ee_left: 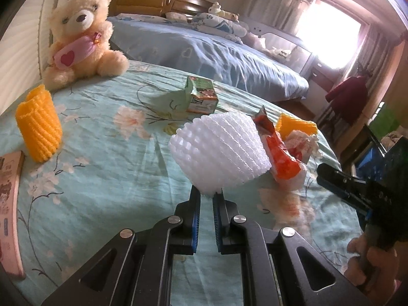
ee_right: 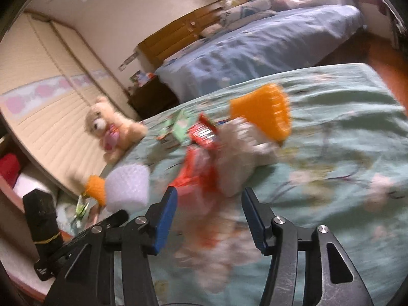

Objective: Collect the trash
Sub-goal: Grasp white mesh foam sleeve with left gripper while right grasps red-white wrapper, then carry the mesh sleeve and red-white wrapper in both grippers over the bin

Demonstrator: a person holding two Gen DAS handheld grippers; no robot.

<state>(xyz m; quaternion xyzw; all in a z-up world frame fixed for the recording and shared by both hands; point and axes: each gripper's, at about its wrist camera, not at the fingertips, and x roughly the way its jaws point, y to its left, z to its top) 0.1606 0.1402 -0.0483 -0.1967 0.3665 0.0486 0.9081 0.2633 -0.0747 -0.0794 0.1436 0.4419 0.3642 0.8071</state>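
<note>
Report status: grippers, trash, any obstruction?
Left gripper shut on white foam net, lifted. Right gripper open, empty, over red wrapper. Nothing blocking.

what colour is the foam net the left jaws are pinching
White foam net, clearest in the left wrist view.

I count two orange foam nets on the bed: one standing at the left (ee_left: 38, 125), one at the far right behind the wrappers (ee_left: 298, 125). One white foam net (ee_left: 219, 153) sits near me. One green carton (ee_left: 201, 94), one red-orange wrapper (ee_left: 278, 150), one crumpled white wrapper (ee_left: 303, 142). One teddy bear (ee_left: 81, 35) at the far left. Two grippers show, mine (ee_left: 206, 193) and the other (ee_left: 331, 176).
</note>
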